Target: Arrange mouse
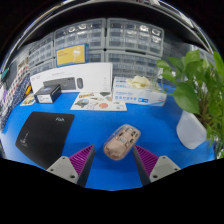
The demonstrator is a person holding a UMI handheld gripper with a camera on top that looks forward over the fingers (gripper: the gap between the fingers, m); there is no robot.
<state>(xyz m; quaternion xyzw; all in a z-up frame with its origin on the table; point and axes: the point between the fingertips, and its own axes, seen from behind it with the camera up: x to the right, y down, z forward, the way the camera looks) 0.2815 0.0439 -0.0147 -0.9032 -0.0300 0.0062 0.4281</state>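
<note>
A beige mouse (121, 142) with a patterned shell lies on the blue table top (150, 125). It sits just ahead of my gripper (112, 163) and partly between the fingertips, with a gap at either side. The fingers are open; the purple pads (80, 160) stand wide apart. A black mouse mat (47, 134) lies flat to the left of the mouse, beside the left finger.
A white box (72, 78) and a white-blue box (139, 91) stand beyond, with a printed card (98, 100) and a small black device (48, 93). A green plant (203, 85) with a white bag (192, 128) stands at the right. Drawer racks (110, 40) line the back.
</note>
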